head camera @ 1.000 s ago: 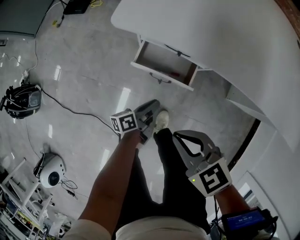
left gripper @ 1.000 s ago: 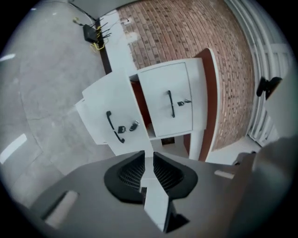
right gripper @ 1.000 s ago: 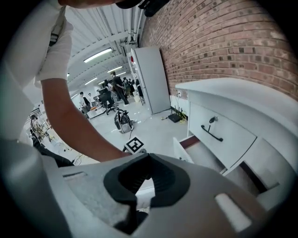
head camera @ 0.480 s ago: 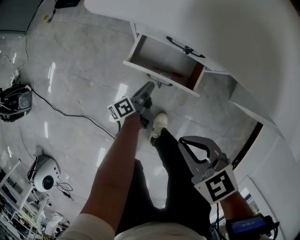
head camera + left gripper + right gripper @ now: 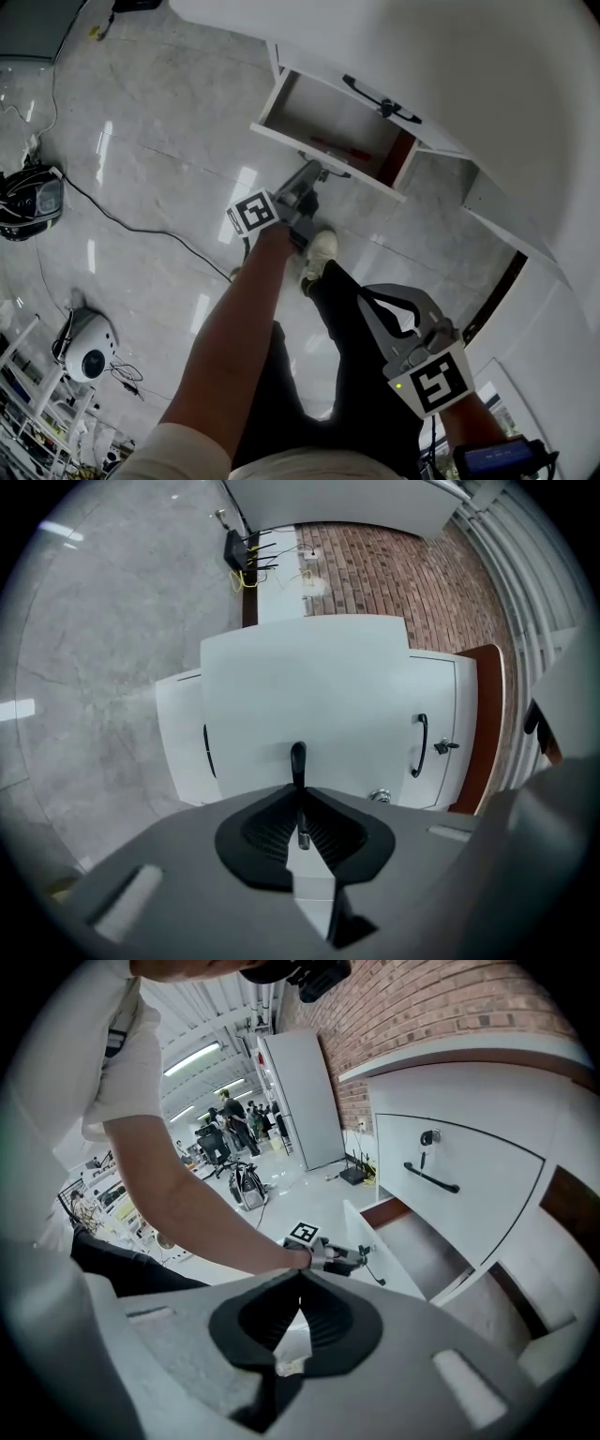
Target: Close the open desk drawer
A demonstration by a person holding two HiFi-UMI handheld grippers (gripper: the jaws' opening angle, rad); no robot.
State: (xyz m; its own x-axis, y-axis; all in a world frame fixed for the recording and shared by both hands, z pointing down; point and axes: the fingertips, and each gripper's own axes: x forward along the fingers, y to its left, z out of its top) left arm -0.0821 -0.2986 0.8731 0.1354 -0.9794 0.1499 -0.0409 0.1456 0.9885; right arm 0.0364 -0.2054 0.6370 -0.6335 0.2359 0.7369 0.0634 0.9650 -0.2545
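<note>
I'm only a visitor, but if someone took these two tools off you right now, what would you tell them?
Left gripper: jaws together, tips at the handle on the drawer front.
Right gripper: jaws together, empty, low beside the leg.
The drawer stands pulled out from the white desk.
Done: the reach. Left: push the front in until it sits flush.

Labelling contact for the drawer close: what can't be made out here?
Head view: whether the left gripper touches the drawer handle; they overlap and are too small.
Head view: red item in the drawer, too small to identify.
Left gripper view: drawer interior, hidden behind its white front.
Right gripper view: handle contact, too small.
</note>
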